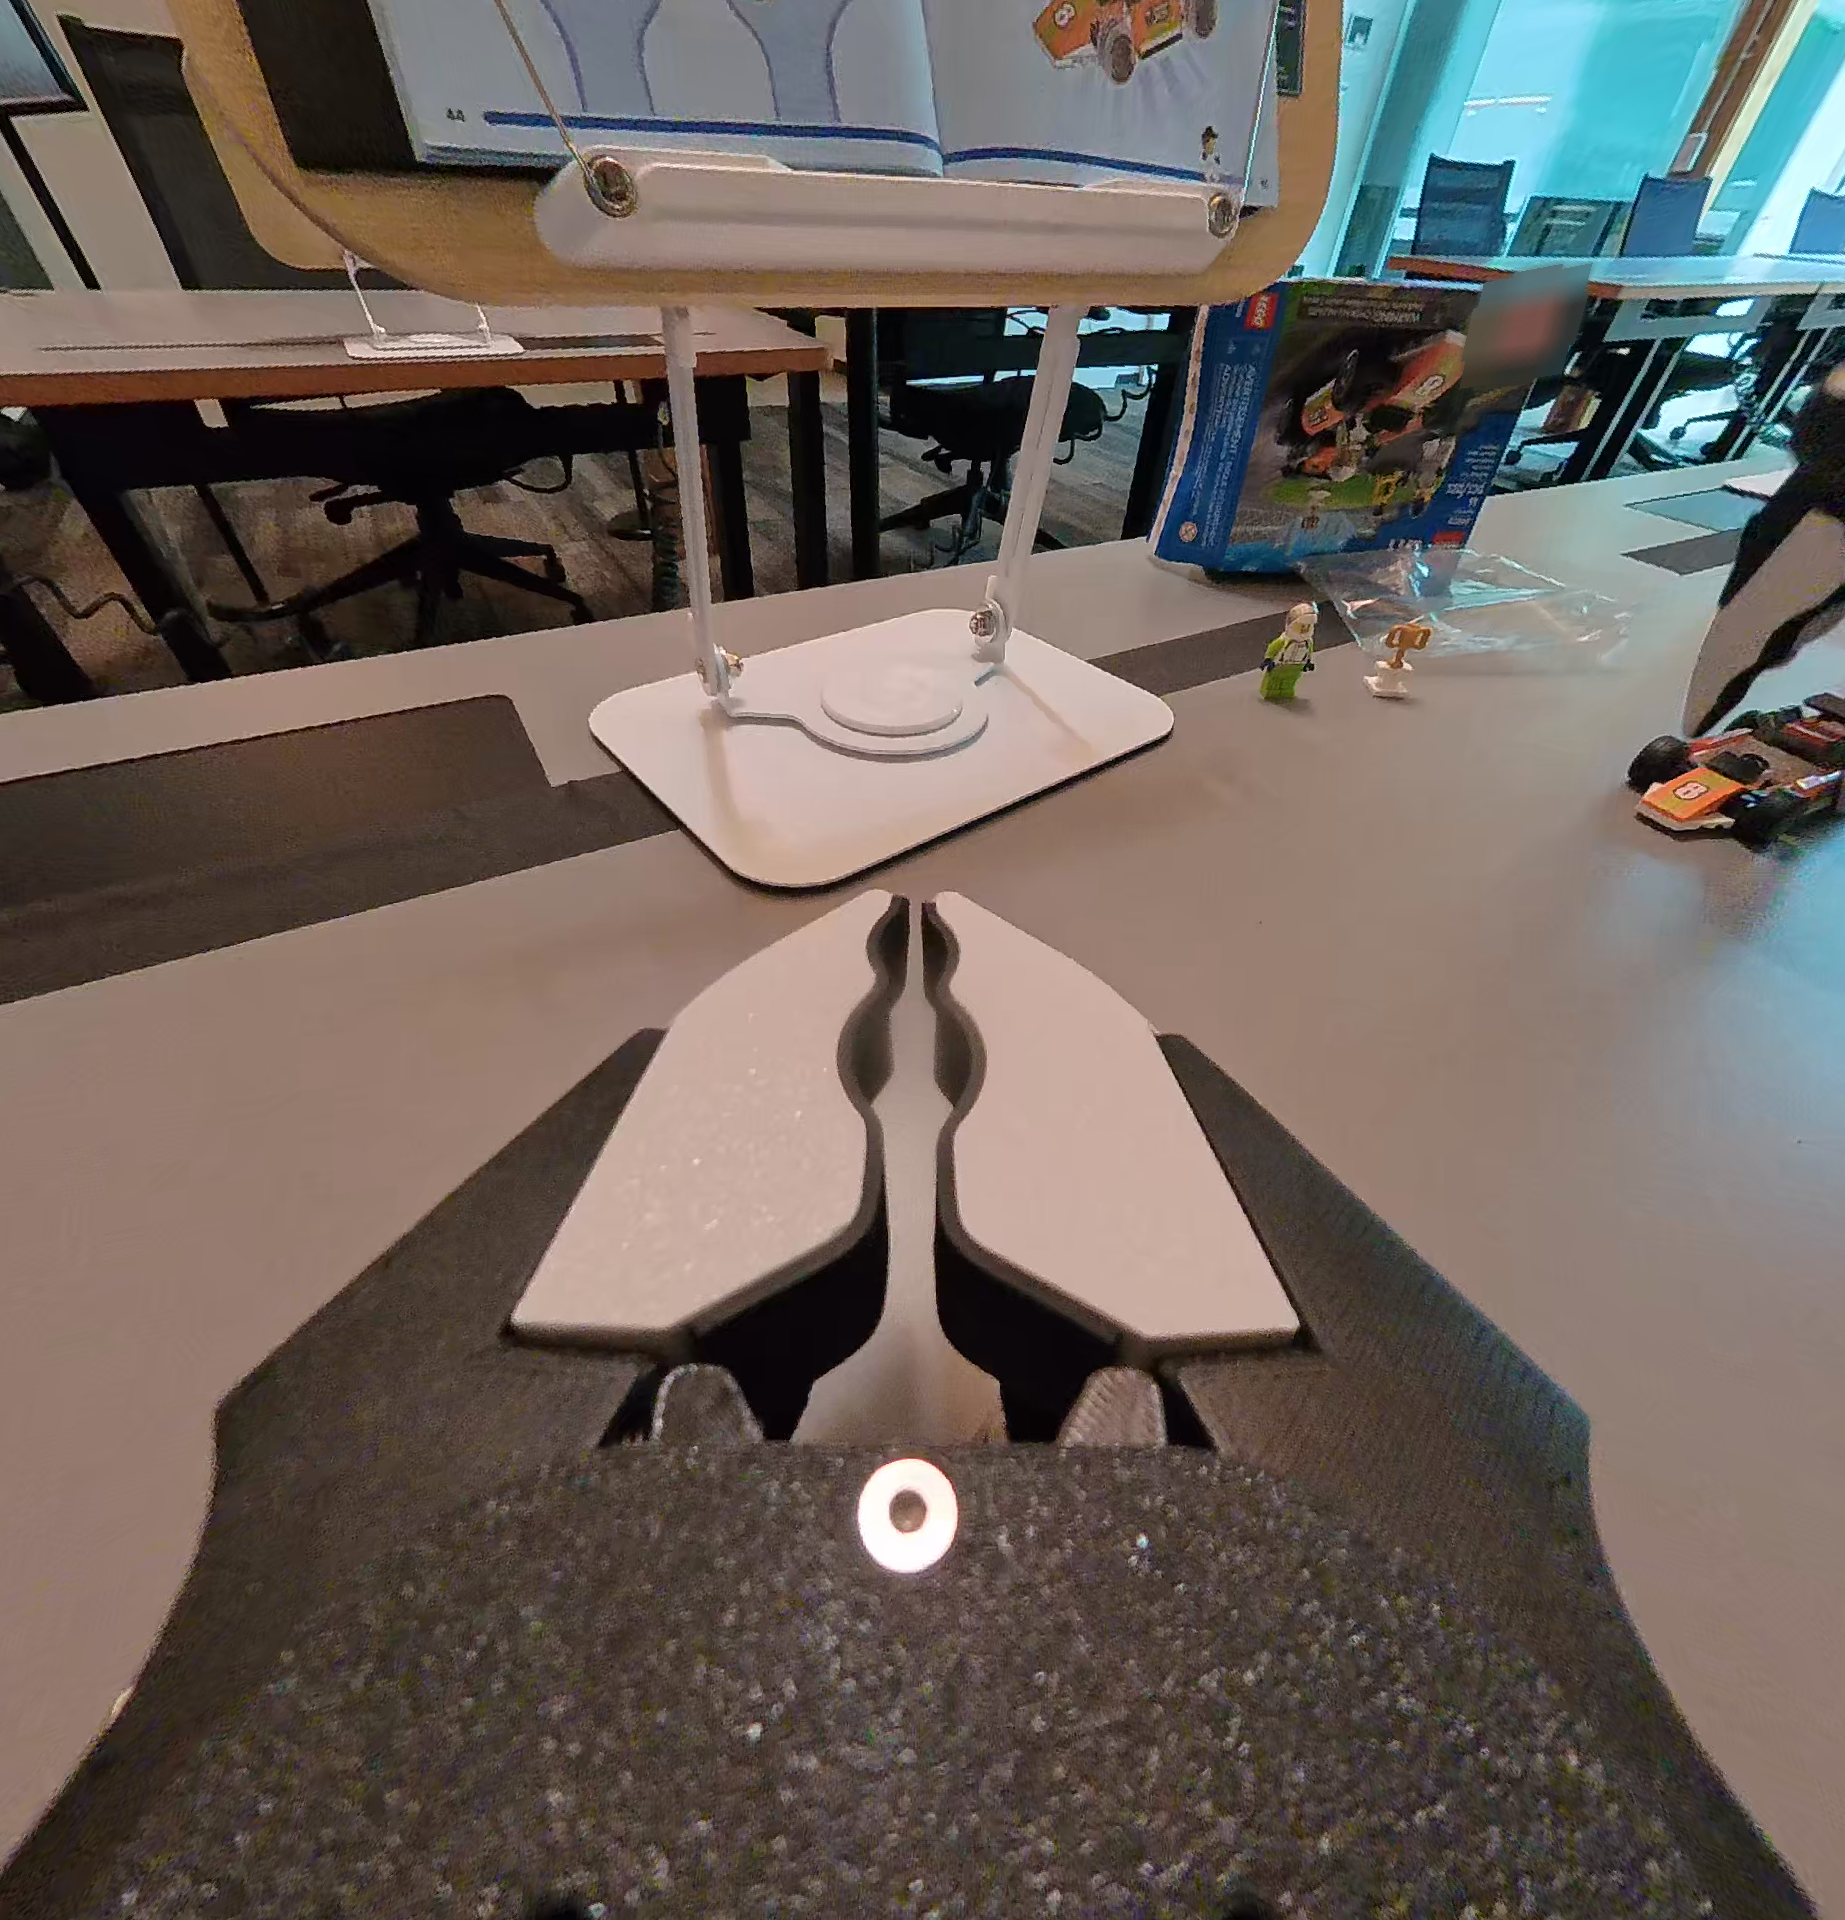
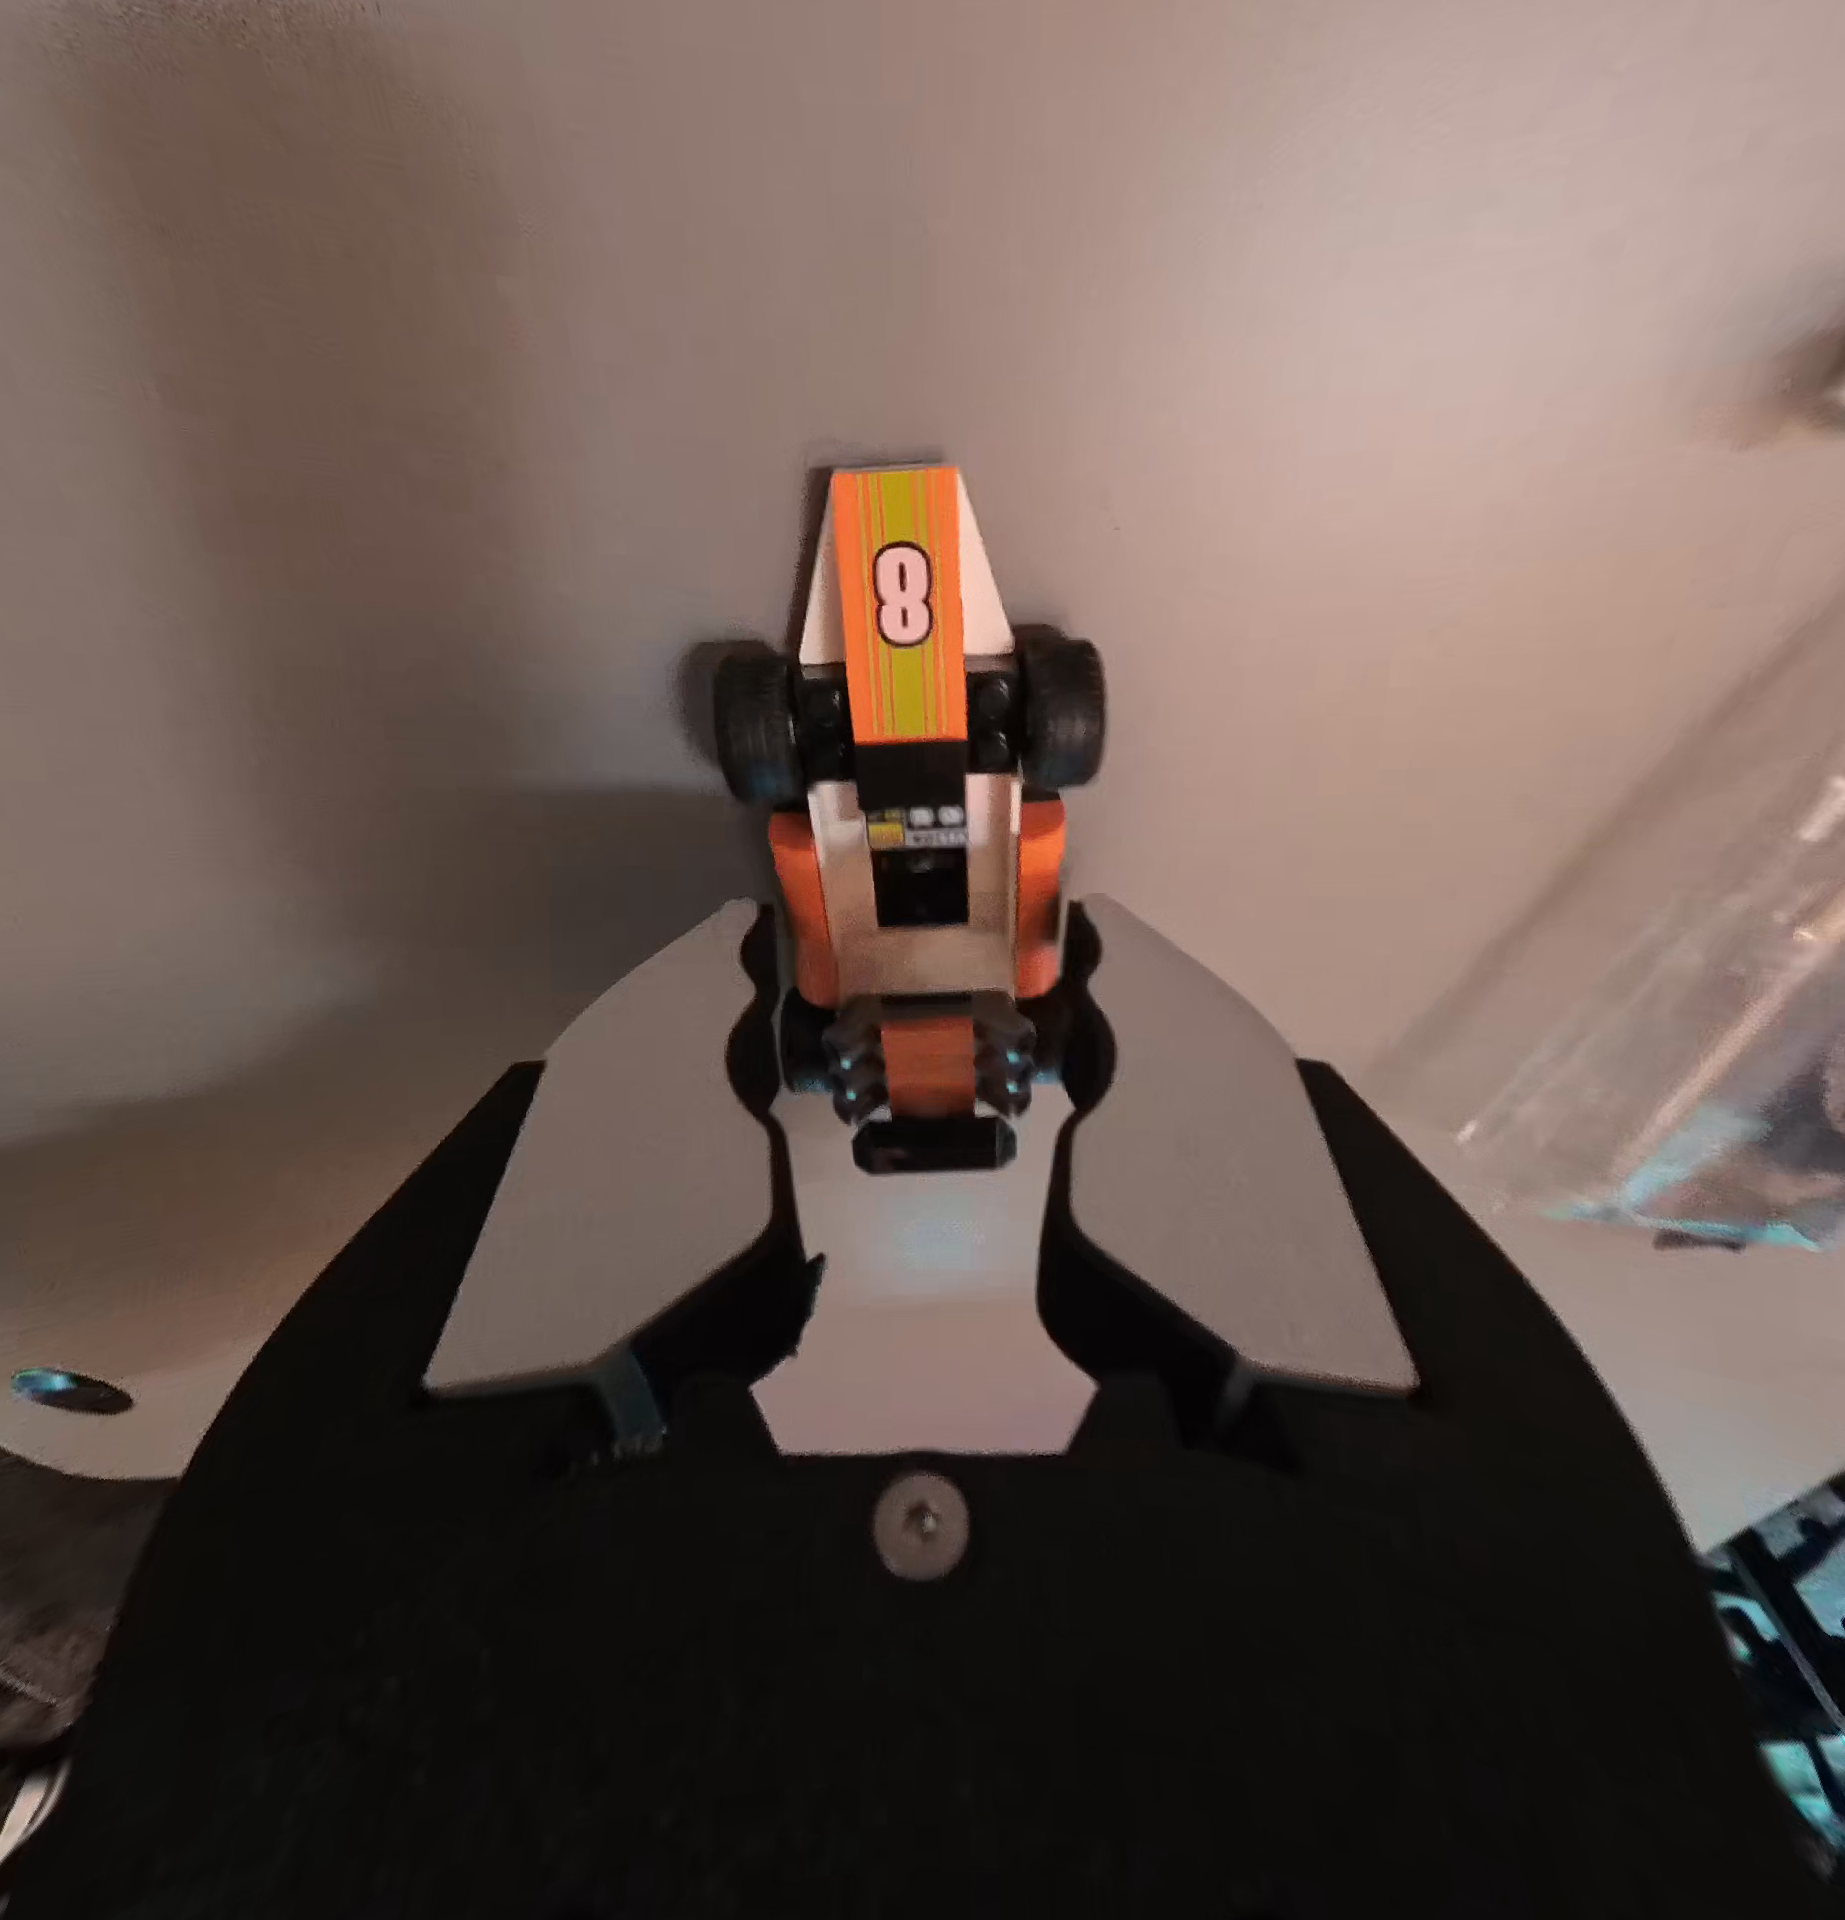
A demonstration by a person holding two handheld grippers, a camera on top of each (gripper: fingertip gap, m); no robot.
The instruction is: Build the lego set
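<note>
The orange, white and black lego race car [image 2: 902, 623] stands on the grey table, nose pointing away from me. My right gripper [image 2: 918, 909] is shut on its rear body, one finger against each orange side. In the left wrist view the car [image 1: 1728, 779] sits at the far right with the right gripper [image 1: 1775, 748] over its back end. My left gripper [image 1: 916, 904] is shut and empty, low over the table in front of the stand's base.
A white book stand [image 1: 876, 748] holds the open instruction booklet [image 1: 793, 83] above the table. A minifigure [image 1: 1289, 655], a small trophy [image 1: 1401, 655], a clear plastic bag [image 1: 1469, 603] and the set's box [image 1: 1333, 426] stand behind the car. The bag [image 2: 1676, 987] lies right of the car. The left gripper's tips are roughly 40 centimetres from the right gripper's. The minifigure [image 1: 1289, 655] lies some 20 centimetres from my right tips, 35 centimetres from my left tips.
</note>
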